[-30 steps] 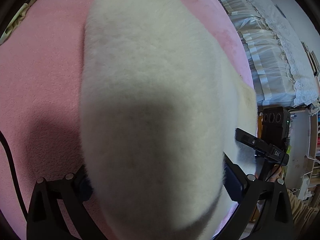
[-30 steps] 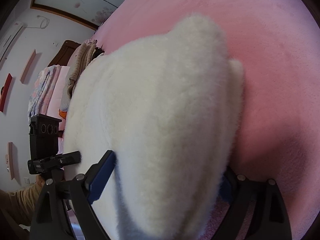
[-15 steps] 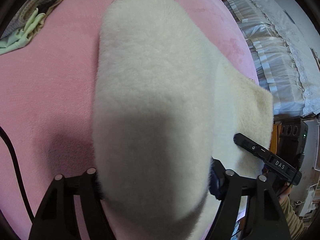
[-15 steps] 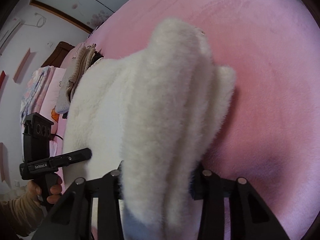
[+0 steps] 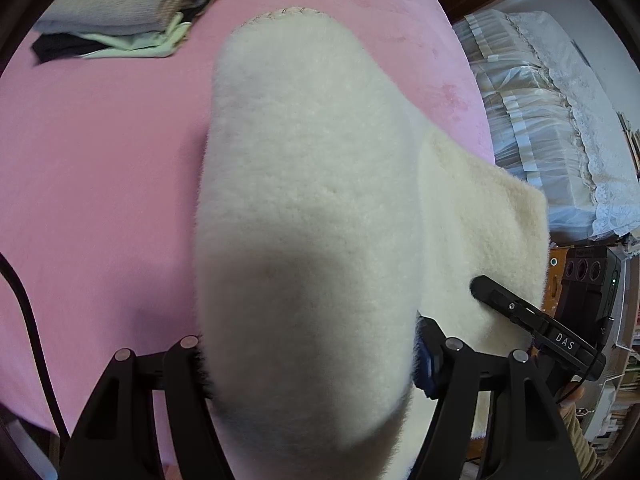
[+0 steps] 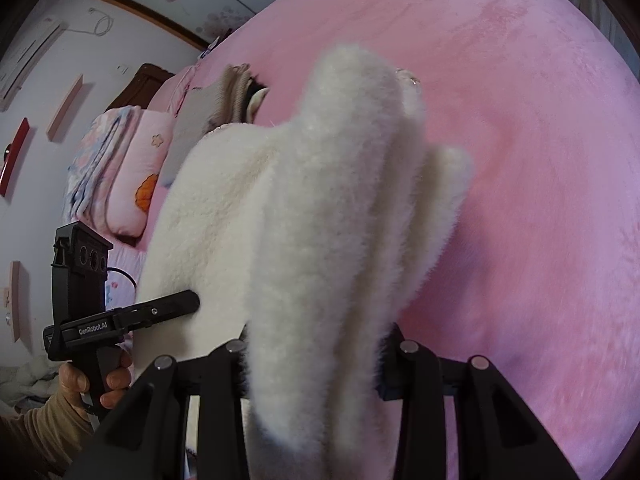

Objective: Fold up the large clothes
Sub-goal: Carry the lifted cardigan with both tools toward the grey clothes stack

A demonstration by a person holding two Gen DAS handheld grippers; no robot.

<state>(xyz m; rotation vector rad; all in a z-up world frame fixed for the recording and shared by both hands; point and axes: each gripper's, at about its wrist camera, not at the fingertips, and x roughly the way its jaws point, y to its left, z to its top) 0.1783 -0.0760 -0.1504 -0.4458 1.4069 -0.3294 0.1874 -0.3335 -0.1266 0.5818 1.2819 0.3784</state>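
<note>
A thick white fleece garment [image 5: 312,200] hangs over the pink bed cover [image 5: 100,184]. My left gripper [image 5: 308,364] is shut on a bunched fold of it, and the fleece hides the fingertips. My right gripper [image 6: 316,364] is shut on another bunched fold of the same garment [image 6: 320,220]. Each gripper shows in the other's view: the right one at the lower right [image 5: 532,320], the left one at the lower left [image 6: 120,320], both against the garment's near edge. The garment spans between them, lifted at the near edge.
A pile of folded clothes [image 5: 120,12] lies at the far side of the bed. Pillows and folded bedding [image 6: 120,168] lie at the head. White ruffled curtains [image 5: 540,120] and shelves stand to the right. A black cable [image 5: 24,312] runs at the left.
Both grippers have closed tighter on the fleece and pulled back and up. The garment now looks narrower and more bunched, and more of the bed and the clothes pile shows.
</note>
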